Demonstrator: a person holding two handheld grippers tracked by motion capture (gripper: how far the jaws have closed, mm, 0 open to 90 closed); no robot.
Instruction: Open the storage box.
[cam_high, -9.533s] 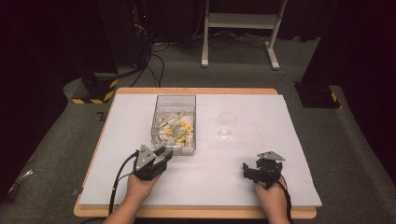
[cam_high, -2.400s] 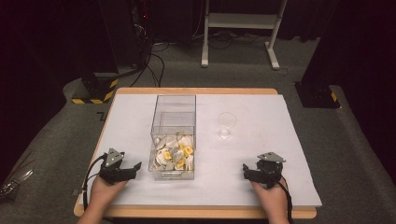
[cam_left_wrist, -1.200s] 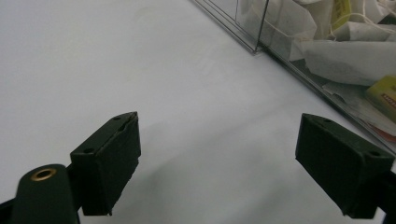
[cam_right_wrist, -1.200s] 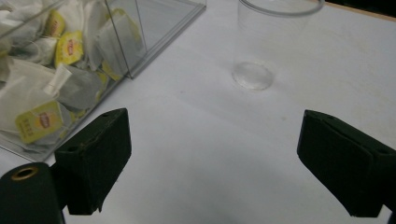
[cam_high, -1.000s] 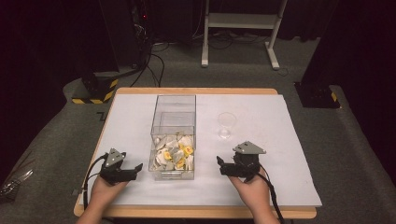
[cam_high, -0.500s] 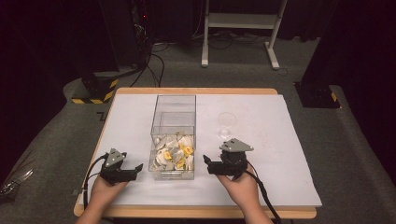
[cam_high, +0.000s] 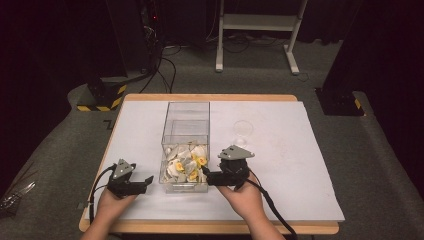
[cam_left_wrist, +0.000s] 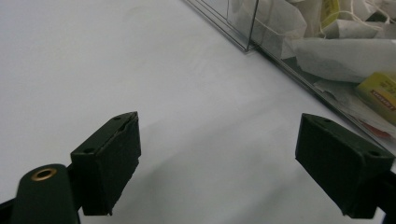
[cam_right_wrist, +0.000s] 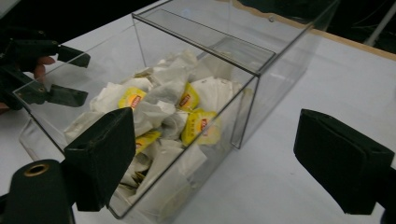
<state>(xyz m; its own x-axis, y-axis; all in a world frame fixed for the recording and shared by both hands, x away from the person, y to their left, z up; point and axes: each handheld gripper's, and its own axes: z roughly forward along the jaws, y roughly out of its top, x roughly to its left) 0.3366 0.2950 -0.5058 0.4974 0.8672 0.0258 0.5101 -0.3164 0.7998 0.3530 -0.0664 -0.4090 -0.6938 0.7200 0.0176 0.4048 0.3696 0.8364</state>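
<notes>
The right tool (cam_high: 207, 177) has its jaws wide apart with nothing between them, just beside the right wall of the clear box (cam_high: 186, 142), while the left tool (cam_high: 146, 182) rests near the box's left side, also agape and empty. The box stands on the white-covered tabletop (cam_high: 300, 170), its near end heaped with tea bags (cam_right_wrist: 187, 107), a clear cup (cam_high: 243, 129) behind the right tool. Around the tabletop lie grey carpet (cam_high: 385, 165), cables (cam_high: 160, 70) and a white stand (cam_high: 255, 30) in a dark room.

High view looks down; 2 gripper views – close, low – share the box (cam_high: 185, 145)
</notes>
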